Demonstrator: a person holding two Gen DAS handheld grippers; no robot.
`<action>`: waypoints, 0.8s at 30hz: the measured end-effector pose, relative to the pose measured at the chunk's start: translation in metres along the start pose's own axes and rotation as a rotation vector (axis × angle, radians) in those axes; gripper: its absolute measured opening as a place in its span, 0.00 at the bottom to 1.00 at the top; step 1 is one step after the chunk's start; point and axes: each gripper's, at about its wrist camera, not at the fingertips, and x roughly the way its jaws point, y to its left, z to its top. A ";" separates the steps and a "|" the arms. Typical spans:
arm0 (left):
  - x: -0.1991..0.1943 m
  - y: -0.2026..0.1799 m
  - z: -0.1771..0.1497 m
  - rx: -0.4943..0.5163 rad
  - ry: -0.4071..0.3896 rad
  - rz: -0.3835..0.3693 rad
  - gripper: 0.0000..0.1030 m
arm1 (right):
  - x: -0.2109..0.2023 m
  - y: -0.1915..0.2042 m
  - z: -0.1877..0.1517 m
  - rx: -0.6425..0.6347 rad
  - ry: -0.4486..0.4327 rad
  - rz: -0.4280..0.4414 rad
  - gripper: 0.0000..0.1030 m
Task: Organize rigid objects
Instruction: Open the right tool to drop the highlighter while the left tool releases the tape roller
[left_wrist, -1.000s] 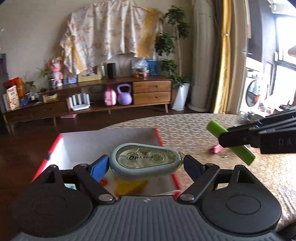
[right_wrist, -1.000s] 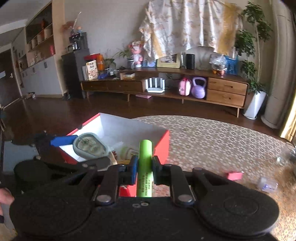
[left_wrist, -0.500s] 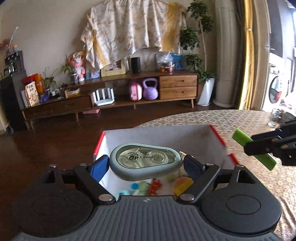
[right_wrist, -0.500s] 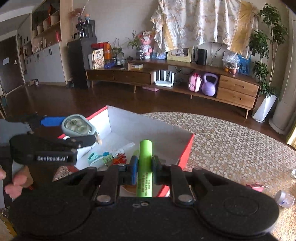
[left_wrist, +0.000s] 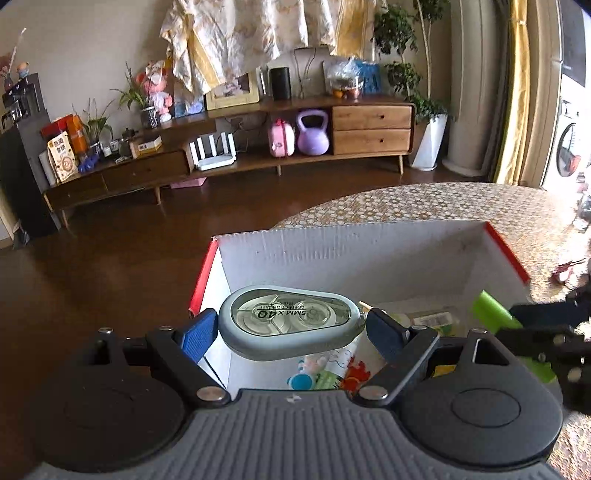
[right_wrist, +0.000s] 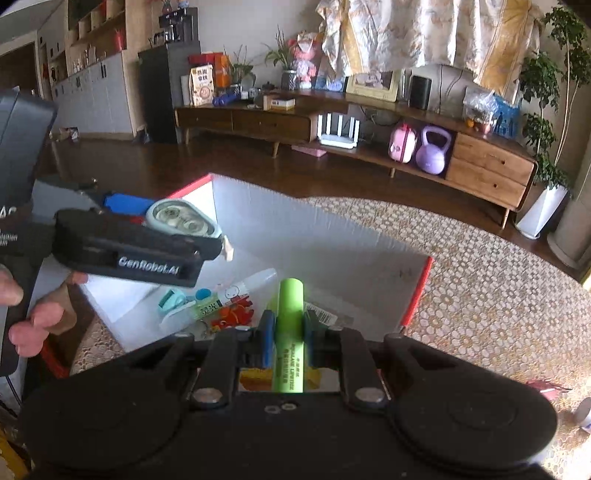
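The correction tape (left_wrist: 290, 323) clamped across the left gripper (left_wrist: 291, 334) reads "5MM x 40" and "CORRECTION TAPE", upside down to its camera. From the right wrist view, that gripper's finger (right_wrist: 147, 258) bears "GenRobot.AI". Print on the green highlighter (right_wrist: 289, 332) is too small to read.

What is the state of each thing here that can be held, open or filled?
left gripper: shut on the correction tape, above the box.
right gripper: shut on the green highlighter, above the box.
box: open on top, small items already inside.
glue bottle: lying in the box.
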 end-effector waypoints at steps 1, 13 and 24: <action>0.004 0.000 0.001 -0.001 0.007 0.002 0.85 | 0.004 0.001 0.000 -0.003 0.007 0.000 0.15; 0.045 -0.013 0.018 0.004 0.154 0.014 0.85 | 0.031 0.012 -0.009 -0.026 0.081 0.018 0.15; 0.067 -0.004 0.015 -0.033 0.317 -0.005 0.85 | 0.039 0.018 -0.011 -0.043 0.115 0.032 0.18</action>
